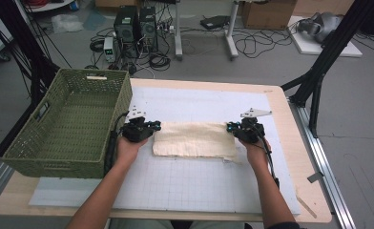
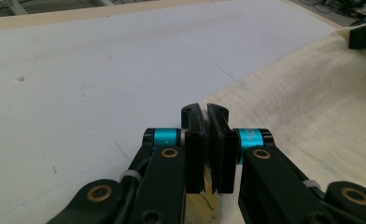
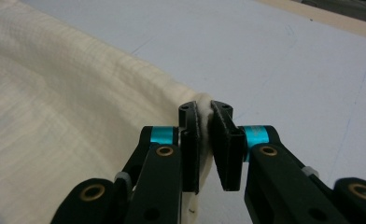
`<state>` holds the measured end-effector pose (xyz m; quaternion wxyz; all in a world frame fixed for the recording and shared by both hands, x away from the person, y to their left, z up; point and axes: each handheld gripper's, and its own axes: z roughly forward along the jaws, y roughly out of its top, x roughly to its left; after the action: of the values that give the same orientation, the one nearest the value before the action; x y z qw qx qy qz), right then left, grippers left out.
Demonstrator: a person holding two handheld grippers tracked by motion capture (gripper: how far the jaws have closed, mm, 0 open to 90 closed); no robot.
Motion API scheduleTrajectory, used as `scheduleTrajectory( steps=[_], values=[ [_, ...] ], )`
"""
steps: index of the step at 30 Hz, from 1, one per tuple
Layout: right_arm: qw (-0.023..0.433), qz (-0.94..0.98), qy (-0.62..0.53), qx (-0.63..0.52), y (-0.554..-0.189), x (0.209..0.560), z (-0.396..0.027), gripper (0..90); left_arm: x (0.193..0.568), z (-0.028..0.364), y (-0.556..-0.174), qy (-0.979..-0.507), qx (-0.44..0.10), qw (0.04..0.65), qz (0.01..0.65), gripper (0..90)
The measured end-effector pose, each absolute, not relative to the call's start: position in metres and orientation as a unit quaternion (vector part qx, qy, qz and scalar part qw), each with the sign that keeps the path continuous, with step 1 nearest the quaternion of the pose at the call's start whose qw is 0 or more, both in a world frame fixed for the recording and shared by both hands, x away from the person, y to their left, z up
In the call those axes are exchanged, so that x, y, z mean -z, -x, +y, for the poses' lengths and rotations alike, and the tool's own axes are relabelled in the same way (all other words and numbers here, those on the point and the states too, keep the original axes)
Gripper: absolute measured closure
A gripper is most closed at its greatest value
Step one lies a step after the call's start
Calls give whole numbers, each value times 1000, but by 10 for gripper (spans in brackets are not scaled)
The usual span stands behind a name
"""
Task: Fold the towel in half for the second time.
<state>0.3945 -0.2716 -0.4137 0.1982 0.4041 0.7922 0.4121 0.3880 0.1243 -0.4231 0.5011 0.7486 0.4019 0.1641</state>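
Observation:
A cream cloth (image 1: 193,140) lies folded into a long strip across the middle of the white grid mat (image 1: 190,183). My left gripper (image 1: 154,126) is at the strip's left end and my right gripper (image 1: 231,127) at its right end, each held in a hand. In the left gripper view the jaws (image 2: 208,110) are pressed together at the edge of the cloth (image 2: 302,107), with a sliver of cream fabric showing low between them. In the right gripper view the jaws (image 3: 204,106) pinch a bunched corner of the cloth (image 3: 64,107).
An empty green woven basket (image 1: 124,98) stands on the table's left side, close to my left hand. The mat sits on a wooden tabletop (image 1: 290,138). Black frame struts, cables and computer boxes are on the floor beyond.

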Motion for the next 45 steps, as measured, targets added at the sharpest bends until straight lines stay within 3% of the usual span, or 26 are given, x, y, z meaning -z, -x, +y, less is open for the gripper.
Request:
scheduleTrajectory(
  steps=[7,42,44,45],
  values=[
    [211,791,-391,-420,-382,409,-272,823,420,125,-377,-747,-171,513,387,850],
    [190,813,-342,-431,-328,430,-286,823,439,132,-332,-771,-147,497,370,837],
    [189,818,-339,-425,-328,432,-284,823,438,132,-332,-764,-147,502,378,797],
    [191,820,-338,-421,-327,433,-283,823,436,132,-332,-756,-145,507,388,713]
  ],
)
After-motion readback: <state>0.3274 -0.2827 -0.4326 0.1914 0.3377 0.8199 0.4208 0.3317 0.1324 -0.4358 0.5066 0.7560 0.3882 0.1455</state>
